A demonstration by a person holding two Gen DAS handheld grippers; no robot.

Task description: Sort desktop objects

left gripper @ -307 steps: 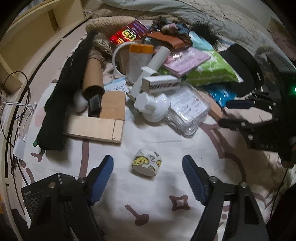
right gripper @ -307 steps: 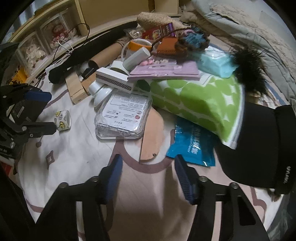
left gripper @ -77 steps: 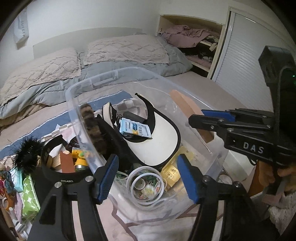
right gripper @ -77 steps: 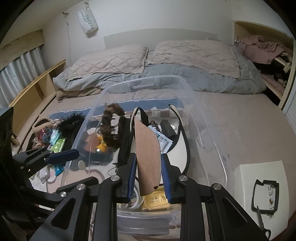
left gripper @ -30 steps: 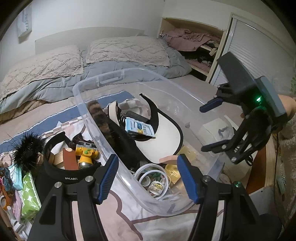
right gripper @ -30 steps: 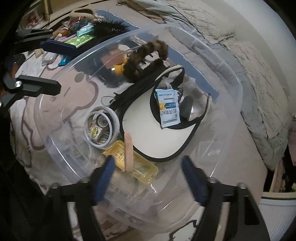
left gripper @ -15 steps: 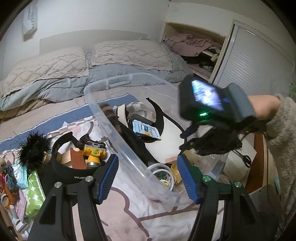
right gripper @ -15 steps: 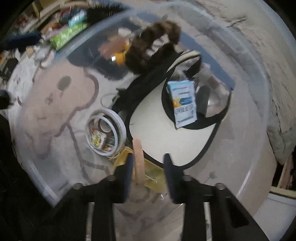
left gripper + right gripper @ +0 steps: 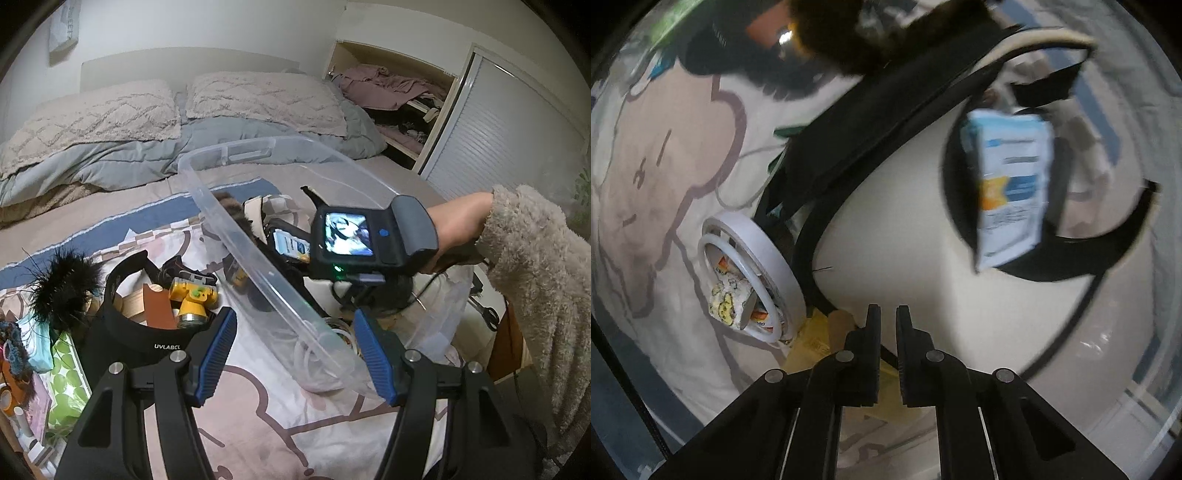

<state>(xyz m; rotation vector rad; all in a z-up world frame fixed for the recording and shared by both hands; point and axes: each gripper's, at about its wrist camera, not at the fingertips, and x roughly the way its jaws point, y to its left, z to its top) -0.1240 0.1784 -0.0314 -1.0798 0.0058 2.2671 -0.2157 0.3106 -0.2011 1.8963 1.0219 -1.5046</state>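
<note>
Spanning a patterned bedsheet (image 9: pixel 258 417), clear bin (image 9: pixel 266 254); left gripper (image 9: pixel 291 354) jaws half-wide, right gripper (image 9: pixel 886 314) jaws closed empty.

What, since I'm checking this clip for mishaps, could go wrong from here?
1. The right gripper, whose jaws have just been closing with nothing between them, points down close over the visor deep in the bin; pushing lower could jam it into the visor.
2. The bin's near rim runs between the fingers of the left gripper, which is open; a sideways nudge might shift or tip the bin.
3. The sleeve hangs by the rim and may snag on withdrawal.
</note>
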